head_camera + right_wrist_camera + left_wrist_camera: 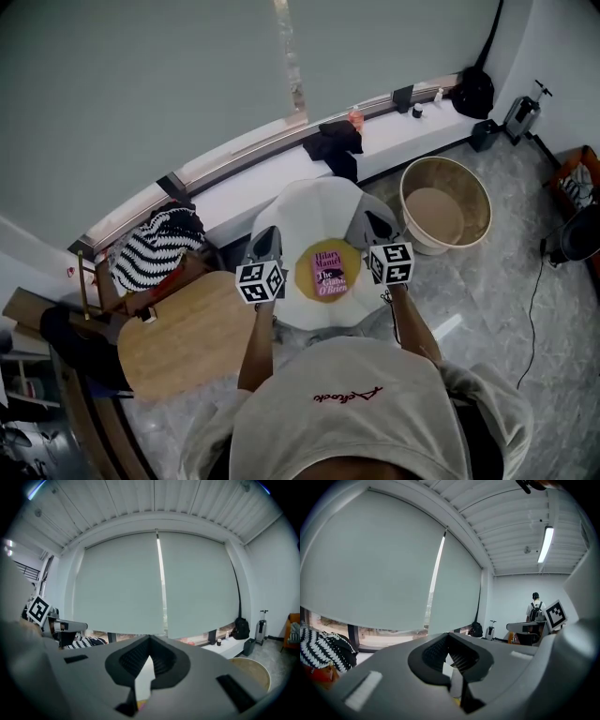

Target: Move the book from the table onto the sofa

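A wooden table blocks the white table's left, a tub its right, a window ledge its far side.

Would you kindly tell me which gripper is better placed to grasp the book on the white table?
Right, marginally: the right gripper sits slightly closer to the book than the left gripper. Both flank it, shut, so either must open first.

book on seat, between left gripper and right gripper | table left of seat | tub behind right
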Action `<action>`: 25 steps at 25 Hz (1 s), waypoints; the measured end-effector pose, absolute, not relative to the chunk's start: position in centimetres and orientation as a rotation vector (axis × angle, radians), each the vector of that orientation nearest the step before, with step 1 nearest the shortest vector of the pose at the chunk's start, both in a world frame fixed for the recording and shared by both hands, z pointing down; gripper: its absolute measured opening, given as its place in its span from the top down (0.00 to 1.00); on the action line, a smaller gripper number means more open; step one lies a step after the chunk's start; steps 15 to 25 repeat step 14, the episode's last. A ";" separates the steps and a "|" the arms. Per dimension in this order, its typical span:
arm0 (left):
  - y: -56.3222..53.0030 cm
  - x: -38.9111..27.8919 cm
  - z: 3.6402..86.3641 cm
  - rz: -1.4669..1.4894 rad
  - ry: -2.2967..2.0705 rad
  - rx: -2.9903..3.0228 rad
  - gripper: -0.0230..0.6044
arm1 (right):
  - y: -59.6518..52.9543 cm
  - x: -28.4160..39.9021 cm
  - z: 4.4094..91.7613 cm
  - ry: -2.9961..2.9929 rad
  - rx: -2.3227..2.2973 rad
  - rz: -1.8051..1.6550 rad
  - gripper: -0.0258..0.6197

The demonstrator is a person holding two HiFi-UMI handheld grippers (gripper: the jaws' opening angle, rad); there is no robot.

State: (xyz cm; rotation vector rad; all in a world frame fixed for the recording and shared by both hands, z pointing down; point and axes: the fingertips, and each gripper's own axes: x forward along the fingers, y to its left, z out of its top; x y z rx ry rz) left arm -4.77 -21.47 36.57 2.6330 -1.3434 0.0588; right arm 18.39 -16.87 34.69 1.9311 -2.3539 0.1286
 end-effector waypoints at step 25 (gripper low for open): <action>-21.8 -5.3 36.3 0.051 -1.346 2.640 0.95 | -17.2 17.2 34.5 -2.371 1.916 0.120 0.95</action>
